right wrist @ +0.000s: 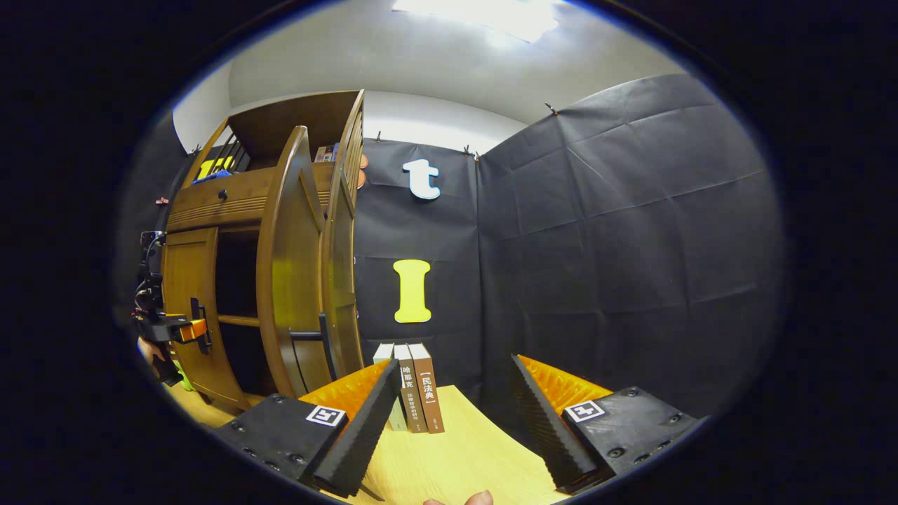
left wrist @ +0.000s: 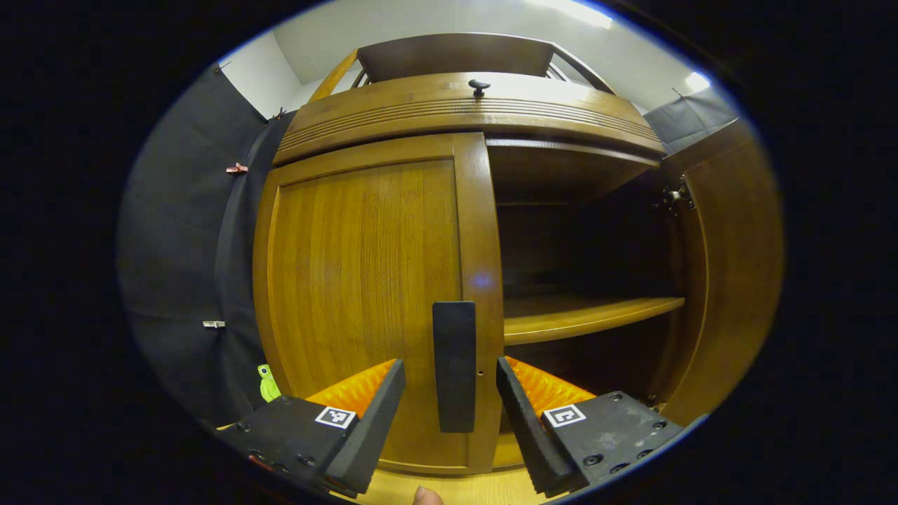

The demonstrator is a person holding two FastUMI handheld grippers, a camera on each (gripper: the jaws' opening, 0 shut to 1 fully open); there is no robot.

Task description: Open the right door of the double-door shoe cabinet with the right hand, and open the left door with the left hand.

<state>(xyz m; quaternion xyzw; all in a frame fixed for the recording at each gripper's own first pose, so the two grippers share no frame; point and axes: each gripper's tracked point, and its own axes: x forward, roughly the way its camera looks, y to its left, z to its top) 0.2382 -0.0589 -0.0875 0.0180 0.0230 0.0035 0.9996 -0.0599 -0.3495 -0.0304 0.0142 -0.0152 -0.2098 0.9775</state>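
Right door (left wrist: 729, 273) is swung wide, left door (left wrist: 365, 301) shut on the shoe cabinet (left wrist: 463, 112). Left gripper (left wrist: 449, 414) is held spread around the dark handle (left wrist: 454, 365) without contact — set, by judgement, for clamping and pulling. Right gripper (right wrist: 449, 421) is held wide and empty, clear of the cabinet — presumably parked

Bright overhead glare; dark interior; fisheye-warped edges
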